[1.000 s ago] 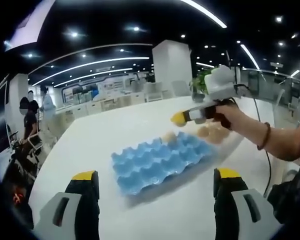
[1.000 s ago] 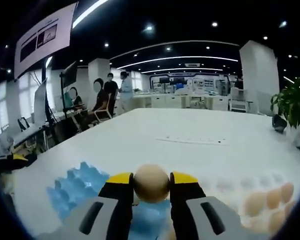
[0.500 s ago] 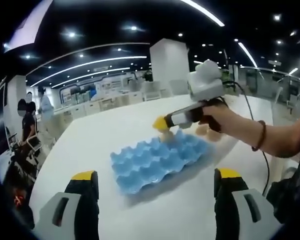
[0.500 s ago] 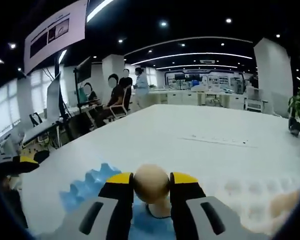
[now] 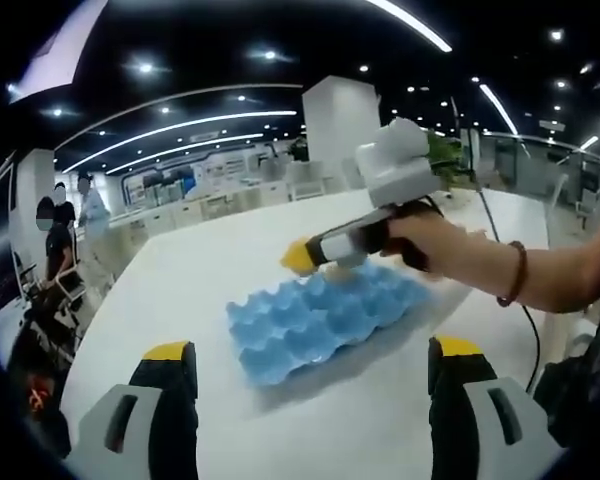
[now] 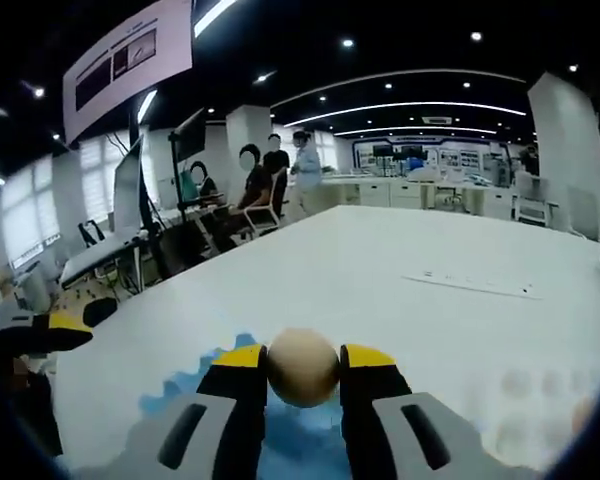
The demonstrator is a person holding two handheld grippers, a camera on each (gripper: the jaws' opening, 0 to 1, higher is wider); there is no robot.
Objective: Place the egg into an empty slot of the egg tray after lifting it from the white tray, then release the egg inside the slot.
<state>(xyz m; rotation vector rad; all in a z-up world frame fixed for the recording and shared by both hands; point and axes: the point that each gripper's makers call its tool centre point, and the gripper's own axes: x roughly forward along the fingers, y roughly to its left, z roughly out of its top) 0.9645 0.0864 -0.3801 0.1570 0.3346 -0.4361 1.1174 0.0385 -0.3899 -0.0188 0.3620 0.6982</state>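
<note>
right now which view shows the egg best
The right gripper view: the egg sits close and centred, clamped between the right gripper tips above the blue egg tray. In the left gripper view the egg is mostly hidden; the right gripper hangs over the egg tray.

1. My left camera sat back from the blue egg tray (image 5: 322,322), looking across the white tabletop (image 5: 210,270) from above my own spread fingers (image 5: 172,352), the whole tray in sight.
2. It faced my right gripper (image 5: 302,257), which entered from the right, held in my hand (image 5: 432,245) above the tray's far side.
3. My right camera rode low and close over the tray (image 6: 310,440), looking along its fingers (image 6: 238,358) toward the office beyond.
4. Both views shared the egg tray and the tabletop (image 6: 380,290).
</note>
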